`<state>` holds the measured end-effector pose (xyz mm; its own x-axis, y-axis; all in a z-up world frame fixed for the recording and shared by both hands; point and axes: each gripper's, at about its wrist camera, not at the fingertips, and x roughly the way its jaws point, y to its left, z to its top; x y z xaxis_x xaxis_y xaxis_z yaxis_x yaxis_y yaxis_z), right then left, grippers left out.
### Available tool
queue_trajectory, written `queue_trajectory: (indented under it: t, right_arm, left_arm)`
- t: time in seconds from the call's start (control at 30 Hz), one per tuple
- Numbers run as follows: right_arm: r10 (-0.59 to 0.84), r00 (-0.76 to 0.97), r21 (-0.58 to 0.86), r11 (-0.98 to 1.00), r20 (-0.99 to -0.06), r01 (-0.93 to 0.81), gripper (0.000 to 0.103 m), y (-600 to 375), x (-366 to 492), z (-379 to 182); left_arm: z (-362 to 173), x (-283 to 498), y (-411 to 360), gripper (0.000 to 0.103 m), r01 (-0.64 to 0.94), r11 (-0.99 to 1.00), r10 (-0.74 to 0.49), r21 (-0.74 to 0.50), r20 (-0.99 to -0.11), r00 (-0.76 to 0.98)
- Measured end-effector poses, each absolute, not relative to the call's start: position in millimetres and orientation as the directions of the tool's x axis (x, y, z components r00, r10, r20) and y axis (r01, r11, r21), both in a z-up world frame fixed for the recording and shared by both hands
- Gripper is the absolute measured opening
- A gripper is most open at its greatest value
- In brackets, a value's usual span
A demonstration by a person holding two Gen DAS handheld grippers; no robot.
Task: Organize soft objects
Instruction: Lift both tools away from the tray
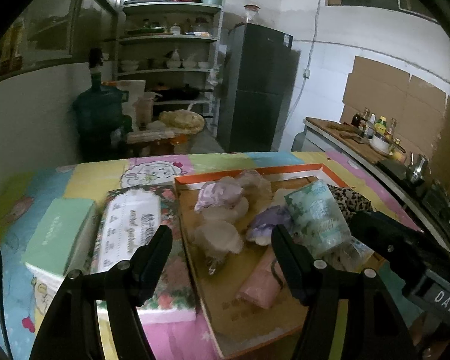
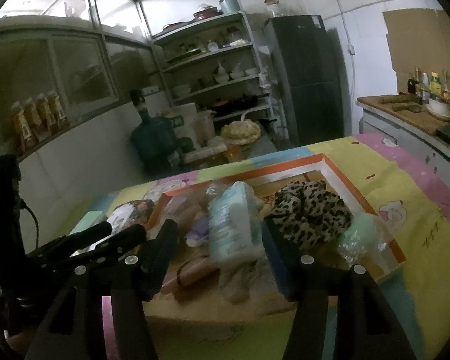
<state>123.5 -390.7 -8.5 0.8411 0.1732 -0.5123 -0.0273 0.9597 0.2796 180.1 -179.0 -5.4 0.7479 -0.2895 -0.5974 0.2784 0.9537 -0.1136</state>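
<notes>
I see white walls, dim light | grey shelf rack (image 1: 168, 54) with dishes | dark fridge (image 1: 255, 87) beside it | green water jug (image 1: 100, 111) on floor | counter (image 1: 360, 147) at right, cardboard (image 1: 402, 96) behind it

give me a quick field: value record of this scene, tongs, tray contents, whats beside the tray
setting: kitchen, table under a colourful cartoon cloth
tray: orange-rimmed cardboard tray on the cloth
in tray: mint tissue pack, leopard-print fabric, purple soft item, pink pouch, pale bagged soft items
beside tray: floral tissue pack and green box, on its left
left tongs: open, above the tray, holding nothing
right tongs: open, either side of the mint tissue pack; contact unclear
</notes>
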Motion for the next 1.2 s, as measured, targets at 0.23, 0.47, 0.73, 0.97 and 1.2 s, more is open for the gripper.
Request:
queue_trajectory:
  t: [0.23, 0.47, 0.73, 0.97, 1.2]
  right_arm:
    - [0.198, 0.833, 0.291, 0.956, -0.517, -0.047, 0.067, -373, 112, -8]
    - [0.161, 0.849, 0.264, 0.964, -0.503, -0.026, 0.067, -357, 94, -5]
    - [0.091, 0.868, 0.189, 0.982, -0.488, 0.004, 0.067, -331, 73, 2]
    - [0.064, 0.884, 0.154, 0.988, -0.463, 0.009, 0.067, -308, 55, 6]
    - [0.041, 0.892, 0.128, 0.992, -0.449, 0.018, 0.067, -290, 36, 7]
  left_arm:
    - [-2, 161, -168, 0.068, 0.282, 0.95, -0.305, -0.133, -0.589, 0.749]
    - [2, 140, -153, 0.068, 0.245, 0.961, -0.276, -0.132, -0.57, 0.774]
    - [9, 113, -132, 0.068, 0.191, 0.975, -0.221, -0.113, -0.547, 0.807]
    - [12, 91, -115, 0.068, 0.145, 0.986, -0.165, -0.081, -0.53, 0.832]
    - [14, 69, -103, 0.068, 0.12, 0.991, -0.137, -0.067, -0.518, 0.845]
